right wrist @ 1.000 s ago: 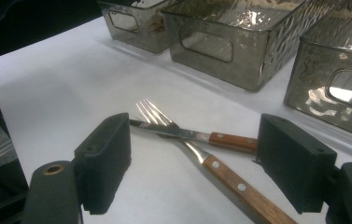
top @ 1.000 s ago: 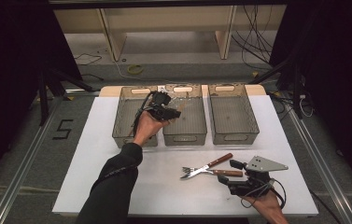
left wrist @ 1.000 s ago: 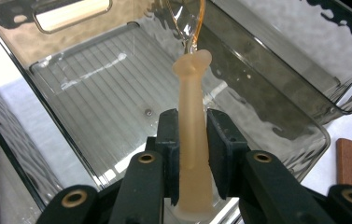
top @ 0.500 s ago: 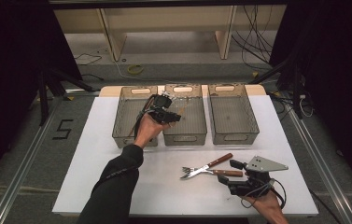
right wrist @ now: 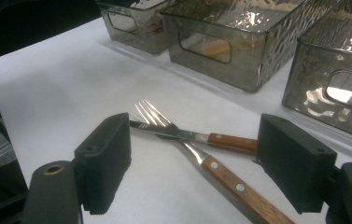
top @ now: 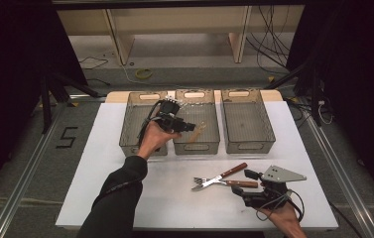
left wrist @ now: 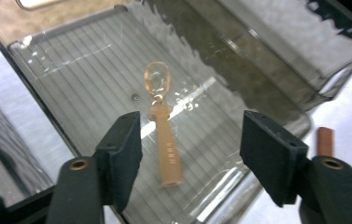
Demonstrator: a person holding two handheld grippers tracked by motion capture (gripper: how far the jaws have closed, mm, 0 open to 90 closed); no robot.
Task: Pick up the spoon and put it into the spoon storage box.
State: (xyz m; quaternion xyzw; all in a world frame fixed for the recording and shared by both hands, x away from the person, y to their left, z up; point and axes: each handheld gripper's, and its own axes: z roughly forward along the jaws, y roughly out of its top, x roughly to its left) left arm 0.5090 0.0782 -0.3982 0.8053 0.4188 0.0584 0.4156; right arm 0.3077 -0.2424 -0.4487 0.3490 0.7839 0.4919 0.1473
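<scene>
Step in hand: sorting cutlery into bins. Left gripper (top: pixel 190 127) over middle bin (top: pixel 209 145); jaws just opened, released; spoon (left wrist: pixel 163 135) lies loose on bin floor, between jaws but untouched. Right gripper (right wrist: pixel 194 163) low over counter (top: pixel 105 168), jaws spread around crossed fork (right wrist: pixel 197 156) and knife (right wrist: pixel 197 136), gripping nothing. Next, likely: right jaws close on one handle; left withdraws.

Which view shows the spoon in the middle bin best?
Left gripper view: the spoon lies whole on the bin floor, seen between open jaws. High view shows it small, partly behind the left gripper. Right gripper view gives a tan blur through the bin wall.
</scene>
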